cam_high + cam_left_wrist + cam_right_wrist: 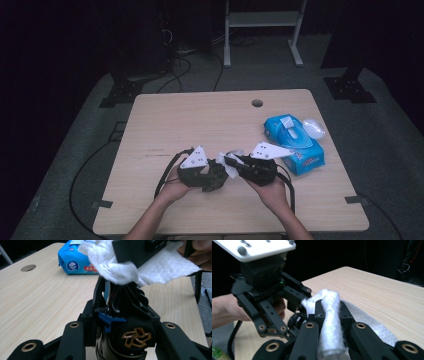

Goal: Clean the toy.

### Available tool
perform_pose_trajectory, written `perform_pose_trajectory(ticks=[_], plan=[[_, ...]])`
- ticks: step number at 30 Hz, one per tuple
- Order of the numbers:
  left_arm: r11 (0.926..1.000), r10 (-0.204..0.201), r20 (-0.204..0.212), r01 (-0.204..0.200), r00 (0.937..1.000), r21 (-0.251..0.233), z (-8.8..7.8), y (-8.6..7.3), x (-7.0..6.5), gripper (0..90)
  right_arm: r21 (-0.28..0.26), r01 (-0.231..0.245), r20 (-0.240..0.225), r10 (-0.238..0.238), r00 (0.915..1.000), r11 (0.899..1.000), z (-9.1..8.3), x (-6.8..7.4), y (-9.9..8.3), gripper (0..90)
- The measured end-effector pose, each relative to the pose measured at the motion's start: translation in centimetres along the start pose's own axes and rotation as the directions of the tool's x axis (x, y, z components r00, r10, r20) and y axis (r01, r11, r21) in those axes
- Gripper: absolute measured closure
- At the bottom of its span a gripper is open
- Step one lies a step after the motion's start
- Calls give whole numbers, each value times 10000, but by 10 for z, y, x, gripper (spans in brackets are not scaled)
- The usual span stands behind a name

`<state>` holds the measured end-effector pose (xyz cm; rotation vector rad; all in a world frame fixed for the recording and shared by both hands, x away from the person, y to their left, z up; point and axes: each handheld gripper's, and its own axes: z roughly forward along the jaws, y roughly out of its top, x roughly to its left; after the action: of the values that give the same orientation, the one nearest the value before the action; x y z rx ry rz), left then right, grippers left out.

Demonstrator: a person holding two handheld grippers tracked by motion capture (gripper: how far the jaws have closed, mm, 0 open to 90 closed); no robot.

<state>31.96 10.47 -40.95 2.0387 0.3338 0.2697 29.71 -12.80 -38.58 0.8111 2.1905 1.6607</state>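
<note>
My left gripper (214, 176) sits near the table's front middle, its jaws closed on a black device (125, 315) with wires, a blue clip and a bronze emblem. In the high view this device (217, 179) is a dark lump between the two hands. My right gripper (234, 163) faces it from the right, shut on a bunched white wipe (330, 315). The wipe (120, 270) presses on the top of the device; in the high view the wipe (232, 171) lies between the two grippers.
A blue packet of wipes (295, 142) lies to the right of the hands, its flap lifted, with a clear lid (314, 128) beside it. A cable hole (257, 103) is in the wooden table (200, 120) at the back. Cables trail off the front edge.
</note>
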Motion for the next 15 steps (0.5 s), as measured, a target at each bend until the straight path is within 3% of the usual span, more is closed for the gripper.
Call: perform_pose_trajectory(ticks=[6, 13, 15], plan=[[10000, -9, -11, 9, 10000, 19, 0, -1, 1, 574, 226, -697, 300, 690, 9972, 9973, -1, -16, -14, 813], [10000, -28, -57, 28, 10000, -23, 0, 0, 1, 574, -66, -140, -123, 140, 9998, 9999, 2, 0, -1, 812], [10000, -6, -47, 6, 10000, -7, -1, 0, 1, 575, 1, -412, -10, 412, 9992, 9992, 2, -6, -6, 812]])
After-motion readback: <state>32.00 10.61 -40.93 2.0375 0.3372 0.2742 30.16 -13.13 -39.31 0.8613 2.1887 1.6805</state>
